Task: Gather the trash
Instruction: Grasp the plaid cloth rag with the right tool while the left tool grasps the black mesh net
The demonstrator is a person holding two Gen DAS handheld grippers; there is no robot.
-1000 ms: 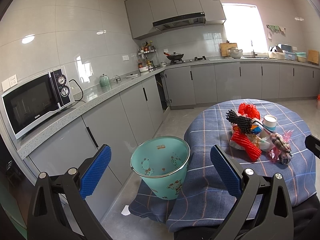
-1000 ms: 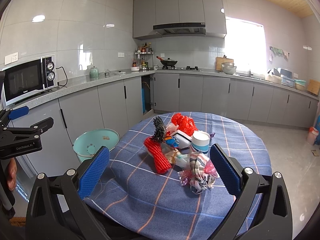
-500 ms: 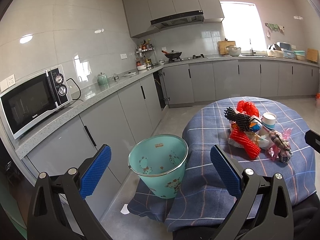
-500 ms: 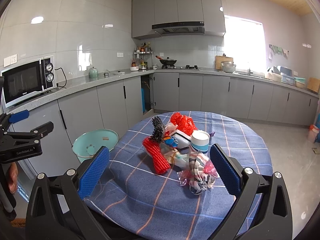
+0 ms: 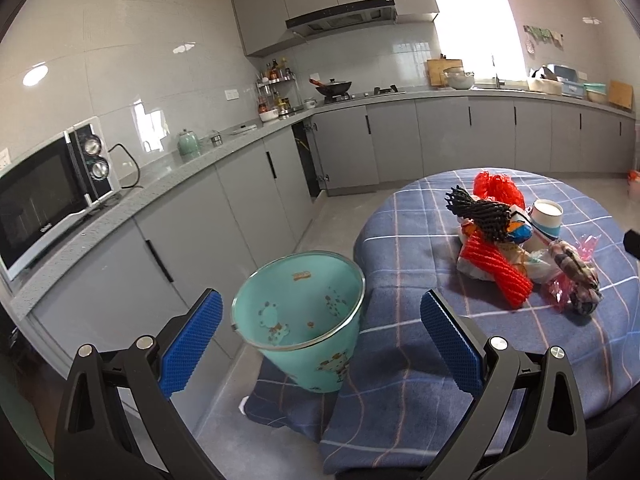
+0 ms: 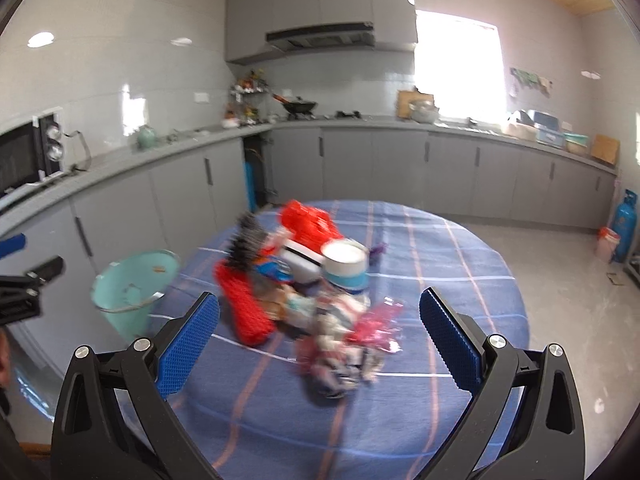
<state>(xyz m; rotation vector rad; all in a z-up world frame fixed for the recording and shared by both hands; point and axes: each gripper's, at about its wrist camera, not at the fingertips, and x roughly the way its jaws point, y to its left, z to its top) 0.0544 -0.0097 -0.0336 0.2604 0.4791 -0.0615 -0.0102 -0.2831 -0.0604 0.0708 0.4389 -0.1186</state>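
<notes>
Both hand-held grippers, left [image 5: 318, 330] and right [image 6: 320, 330], gape wide, empty; microwave [image 5: 44, 200] branding, left of frame, illegible.

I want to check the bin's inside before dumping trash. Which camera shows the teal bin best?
The left wrist view: the teal bin sits close and sharp, its inside open to view. The right wrist view shows it small, blurred, at the left edge.

No text can be read with certainty. The microwave [image 5: 52, 196] carries a small white brand mark on its lower door, too small to make out; a label inside the bin [image 5: 300, 308] is illegible.
</notes>
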